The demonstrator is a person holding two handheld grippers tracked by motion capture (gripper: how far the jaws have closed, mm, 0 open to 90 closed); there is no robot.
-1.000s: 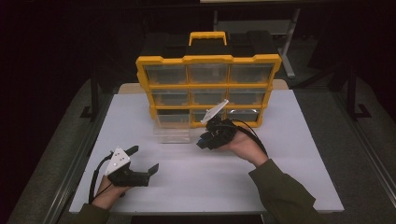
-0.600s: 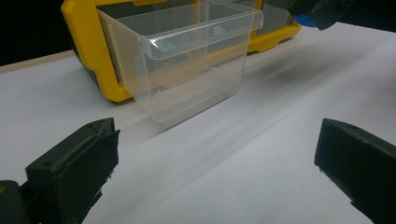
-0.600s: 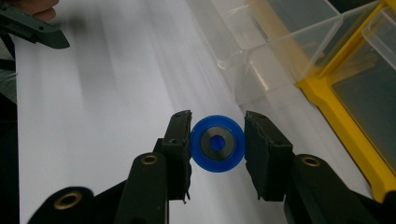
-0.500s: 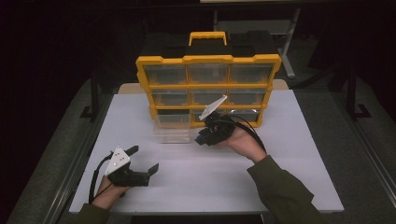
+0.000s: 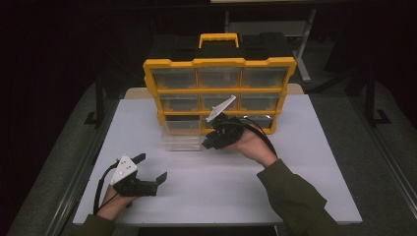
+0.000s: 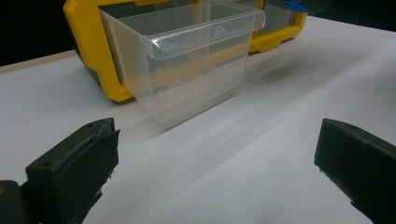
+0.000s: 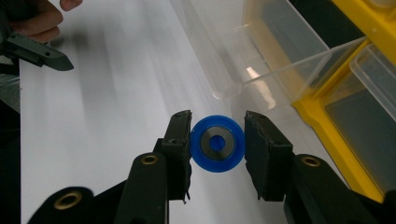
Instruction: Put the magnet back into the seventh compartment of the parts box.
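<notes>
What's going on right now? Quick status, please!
Right gripper shut on blue wheel, beside pulled-out clear drawer. Left gripper open, idle over table. Nothing between wheel and drawer.

the right gripper [image 5: 212, 140] hides its blue wheel from the high view, the organizer [image 7: 355, 135] runs off the right gripper view's edge, and the drawer [image 5: 181, 140] blurs.

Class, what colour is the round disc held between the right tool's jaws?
Blue disc, grey centre; clearest in the right gripper view.
</notes>
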